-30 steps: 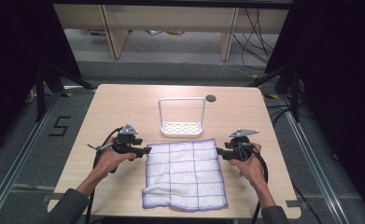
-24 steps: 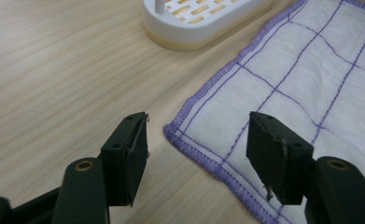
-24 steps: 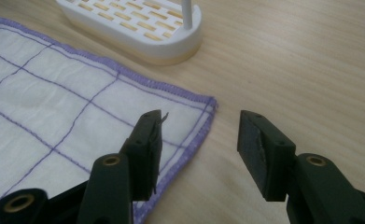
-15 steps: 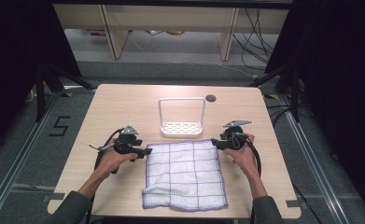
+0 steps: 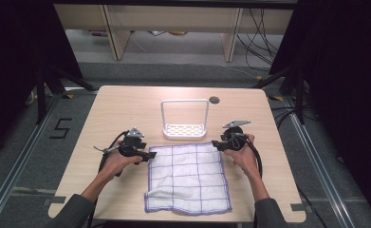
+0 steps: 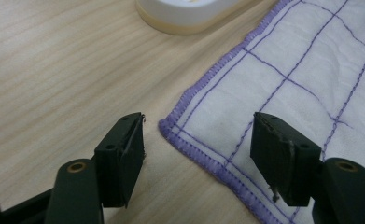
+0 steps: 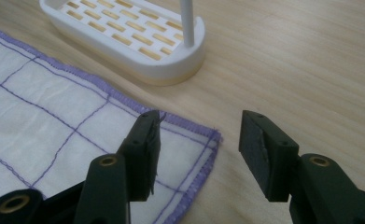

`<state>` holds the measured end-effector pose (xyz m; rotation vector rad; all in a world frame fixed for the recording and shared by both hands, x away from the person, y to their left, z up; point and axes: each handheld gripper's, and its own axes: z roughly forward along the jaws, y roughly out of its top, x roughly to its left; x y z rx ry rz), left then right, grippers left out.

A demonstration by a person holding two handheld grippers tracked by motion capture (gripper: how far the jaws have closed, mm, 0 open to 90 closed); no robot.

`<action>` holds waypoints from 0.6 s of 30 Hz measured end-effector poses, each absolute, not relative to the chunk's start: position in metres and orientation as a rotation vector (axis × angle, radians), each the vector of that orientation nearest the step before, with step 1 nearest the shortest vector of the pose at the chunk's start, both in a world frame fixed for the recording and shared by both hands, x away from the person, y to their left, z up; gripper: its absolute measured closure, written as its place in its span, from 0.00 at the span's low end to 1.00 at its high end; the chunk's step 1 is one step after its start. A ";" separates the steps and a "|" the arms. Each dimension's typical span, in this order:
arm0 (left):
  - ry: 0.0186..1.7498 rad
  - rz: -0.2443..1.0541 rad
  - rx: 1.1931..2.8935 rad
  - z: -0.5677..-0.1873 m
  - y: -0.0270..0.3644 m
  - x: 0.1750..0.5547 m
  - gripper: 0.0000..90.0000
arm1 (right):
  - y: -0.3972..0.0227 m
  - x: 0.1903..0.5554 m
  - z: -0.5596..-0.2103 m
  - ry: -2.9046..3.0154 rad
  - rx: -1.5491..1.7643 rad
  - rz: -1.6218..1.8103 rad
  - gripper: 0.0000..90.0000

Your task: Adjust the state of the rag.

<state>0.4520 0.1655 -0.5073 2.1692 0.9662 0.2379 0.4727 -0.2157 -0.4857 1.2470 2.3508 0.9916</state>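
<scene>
On the pale wood-grain bench (image 5: pixel 126 109) in the high view, a white cloth (image 5: pixel 189 176) with a purple grid and purple stitched hem lies flat near the front edge, its front-left corner folded over and rumpled. Just behind it stands a white plastic rack (image 5: pixel 185 118), a slotted oval base with a thin squared hoop rising from it, and a small dark round hole (image 5: pixel 214 100) sits in the benchtop beyond. The left claw (image 5: pixel 151 155) is held at the cloth's rear-left corner and the right claw (image 5: pixel 215 143) at the rear-right corner, each in a hand (image 5: pixel 114 161) with a cable looping back. In the left gripper view, the left claw (image 6: pixel 196 144) is spread wide, its two blocky black jaws straddling the hemmed corner of the cloth (image 6: pixel 283 84), one over bare wood, the other over the quilted weave; the rack's (image 6: pixel 185 14) rounded base edge lies ahead. In the right gripper view, the right claw (image 7: pixel 199 144) is likewise spread, one jaw over the cloth (image 7: pixel 45 116), the other over bare wood past the corner, with the rack's (image 7: pixel 124 37) slotted base and thin post just beyond.
</scene>
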 end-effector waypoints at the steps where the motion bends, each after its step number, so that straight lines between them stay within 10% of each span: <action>1: 0.965 0.236 2.172 -0.508 0.165 0.453 0.38 | -0.212 0.471 -0.486 2.344 1.305 0.996 0.55; 18: 0.918 0.306 2.199 -0.512 0.155 0.456 0.58 | -0.205 0.478 -0.496 2.395 1.324 0.929 0.56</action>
